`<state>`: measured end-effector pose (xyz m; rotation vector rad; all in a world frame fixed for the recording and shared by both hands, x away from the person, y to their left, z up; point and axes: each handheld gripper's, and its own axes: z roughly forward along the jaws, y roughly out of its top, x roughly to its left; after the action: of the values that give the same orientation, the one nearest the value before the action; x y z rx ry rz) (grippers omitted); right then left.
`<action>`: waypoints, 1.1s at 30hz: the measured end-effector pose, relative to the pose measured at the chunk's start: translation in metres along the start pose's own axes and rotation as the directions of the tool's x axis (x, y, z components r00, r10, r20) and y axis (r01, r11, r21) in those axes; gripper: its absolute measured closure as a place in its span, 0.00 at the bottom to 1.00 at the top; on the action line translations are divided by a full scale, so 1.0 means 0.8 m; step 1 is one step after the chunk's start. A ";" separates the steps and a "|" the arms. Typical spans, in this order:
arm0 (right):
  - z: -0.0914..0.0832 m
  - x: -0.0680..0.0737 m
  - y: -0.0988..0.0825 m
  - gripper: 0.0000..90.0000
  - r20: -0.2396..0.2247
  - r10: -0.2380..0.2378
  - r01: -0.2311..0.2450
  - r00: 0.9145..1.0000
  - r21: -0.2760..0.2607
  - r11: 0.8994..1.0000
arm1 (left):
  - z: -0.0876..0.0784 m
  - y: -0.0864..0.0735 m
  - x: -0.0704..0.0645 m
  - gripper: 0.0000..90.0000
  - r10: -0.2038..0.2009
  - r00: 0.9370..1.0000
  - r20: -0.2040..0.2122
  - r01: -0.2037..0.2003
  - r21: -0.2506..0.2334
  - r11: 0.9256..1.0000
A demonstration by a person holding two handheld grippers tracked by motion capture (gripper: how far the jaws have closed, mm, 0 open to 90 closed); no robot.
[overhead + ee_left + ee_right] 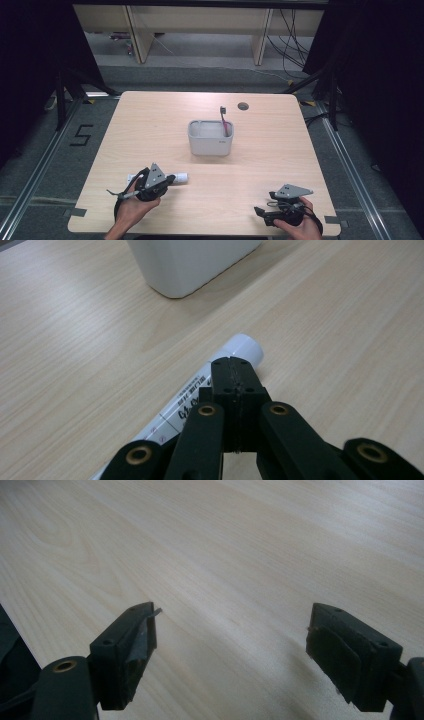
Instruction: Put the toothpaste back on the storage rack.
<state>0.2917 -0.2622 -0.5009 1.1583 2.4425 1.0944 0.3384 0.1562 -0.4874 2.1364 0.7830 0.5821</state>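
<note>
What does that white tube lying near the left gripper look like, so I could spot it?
On the pale wooden table, look in front of the white rectangular plastic holder, toward the person's left hand. The white tube with dark print lies flat there, its rounded cap pointing right, unlike the upright pink toothbrush.

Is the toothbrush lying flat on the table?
No, the toothbrush stands leaning inside the white container, with its head above the rim.
</note>
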 end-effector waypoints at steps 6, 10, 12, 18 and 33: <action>0.001 0.000 0.000 0.23 -0.008 0.002 -0.002 1.000 -0.002 1.000 | 0.012 0.011 0.003 0.99 -0.004 1.000 0.003 0.004 0.001 1.000; 0.001 0.001 0.001 0.24 -0.005 -0.004 0.004 1.000 0.007 1.000 | 0.023 0.018 0.003 0.99 -0.028 0.999 0.019 0.028 0.012 1.000; 0.000 0.004 0.000 0.24 0.002 0.011 -0.011 1.000 0.011 1.000 | 0.030 0.020 0.004 1.00 -0.034 0.999 0.015 0.033 0.013 0.999; 0.000 0.003 0.000 0.24 0.002 0.008 -0.008 1.000 0.014 1.000 | 0.043 0.025 0.007 0.99 -0.053 0.999 0.010 0.053 0.024 0.998; 0.001 0.003 0.000 0.24 -0.006 0.002 -0.002 1.000 0.023 1.000 | 0.059 0.032 0.003 0.99 -0.047 0.998 0.041 0.044 0.070 0.997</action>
<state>0.2906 -0.2596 -0.5011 1.1665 2.4653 1.0753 0.3778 0.1206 -0.4948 2.1807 0.8368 0.4912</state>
